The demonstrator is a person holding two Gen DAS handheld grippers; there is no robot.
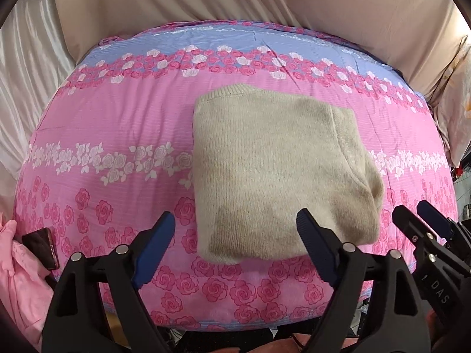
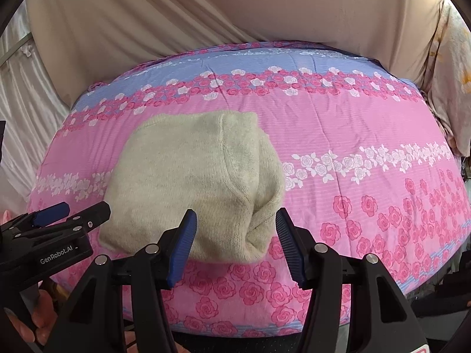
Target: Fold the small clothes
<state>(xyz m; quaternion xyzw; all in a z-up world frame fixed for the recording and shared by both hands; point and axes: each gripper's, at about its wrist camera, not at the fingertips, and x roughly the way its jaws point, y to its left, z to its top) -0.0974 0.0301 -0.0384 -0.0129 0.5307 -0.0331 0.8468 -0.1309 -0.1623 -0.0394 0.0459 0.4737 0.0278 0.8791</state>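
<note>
Fuzzy beige knit sweater (image 1: 276, 173) lies folded square.

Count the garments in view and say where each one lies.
2. A folded beige sweater lies on the floral quilt, just beyond both open grippers. A pink garment sits at the quilt's left edge, partly cut off.
</note>
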